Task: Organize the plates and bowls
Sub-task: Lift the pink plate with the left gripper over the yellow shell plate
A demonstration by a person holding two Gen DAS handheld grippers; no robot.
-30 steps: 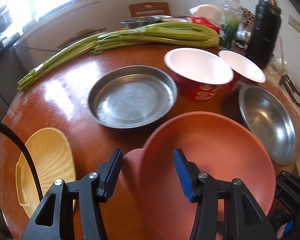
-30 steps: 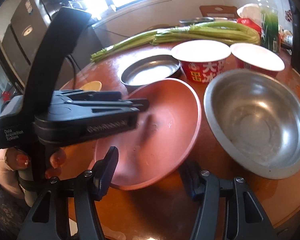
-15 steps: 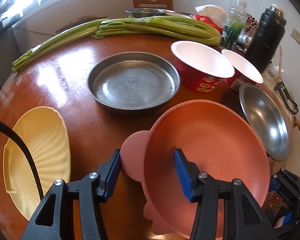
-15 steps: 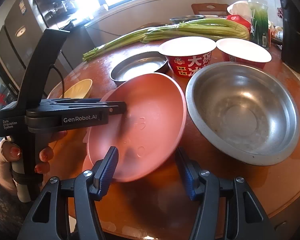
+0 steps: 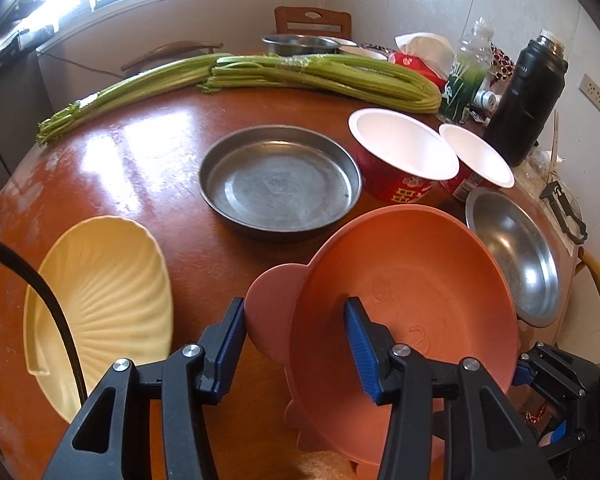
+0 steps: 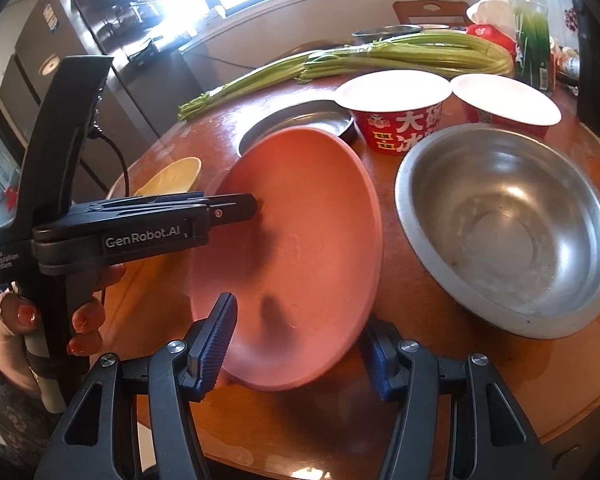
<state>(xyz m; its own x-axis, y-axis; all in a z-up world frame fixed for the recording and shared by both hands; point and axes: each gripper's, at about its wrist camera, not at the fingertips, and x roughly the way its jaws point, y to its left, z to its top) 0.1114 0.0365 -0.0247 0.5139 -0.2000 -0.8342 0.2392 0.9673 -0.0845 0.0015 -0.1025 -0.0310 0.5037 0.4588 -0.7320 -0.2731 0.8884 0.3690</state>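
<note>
A pink bowl with round ears is tilted up off the round wooden table. My left gripper is open, its jaws straddling the bowl's near rim and ear. In the right wrist view the left gripper reaches over the bowl from the left. My right gripper is open, its jaws on either side of the bowl's lower edge. A flat steel pan, a steel bowl, a cream shell-shaped dish and two red paper bowls sit on the table.
Long celery stalks lie across the far side. A black thermos, a green bottle, a tissue pack and another steel bowl crowd the far right. Chairs stand behind the table. The table edge is close below my right gripper.
The pink bowl has tipped up more steeply and shifted toward the left. Both cameras have pulled back and risen a little. Both grippers stay open around its rim.
</note>
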